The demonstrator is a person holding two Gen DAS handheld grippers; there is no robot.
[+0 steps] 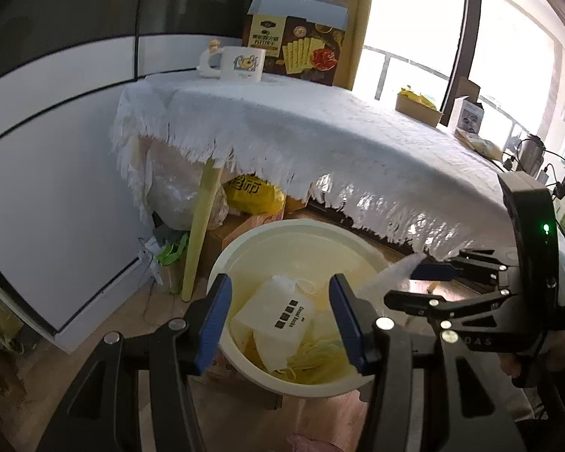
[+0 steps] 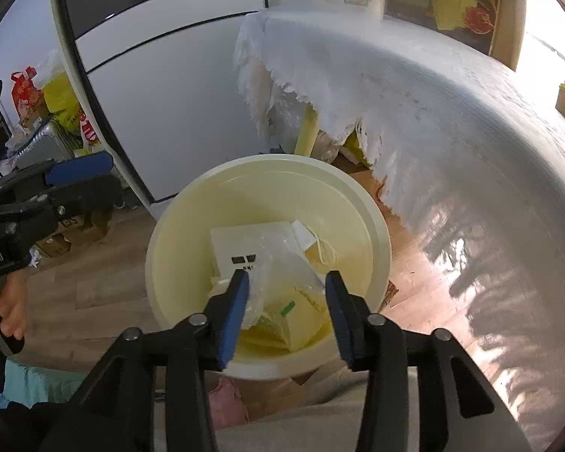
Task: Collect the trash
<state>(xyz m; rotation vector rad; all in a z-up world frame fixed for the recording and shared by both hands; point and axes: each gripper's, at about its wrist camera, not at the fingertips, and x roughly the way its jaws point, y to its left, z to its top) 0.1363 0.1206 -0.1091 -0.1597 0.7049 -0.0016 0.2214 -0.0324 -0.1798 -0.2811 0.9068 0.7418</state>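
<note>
Right wrist view, right claw: jaws parted over the bin, clear plastic wrapper loose against one pad.
Left claw: half open, empty.
Risk: wrapper may cling, missing the bin.

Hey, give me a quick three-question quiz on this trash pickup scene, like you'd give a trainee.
1. True or false: the left gripper is clamped on a piece of trash.
2. Where does the mug stand? A on the white-clothed table, B on the floor, C inside a cardboard box.
3. What sits between the right gripper's fingers, above the cream bin?
Key: 1 false, its jaws are open and empty; 2 A; 3 a clear plastic wrapper.
</note>
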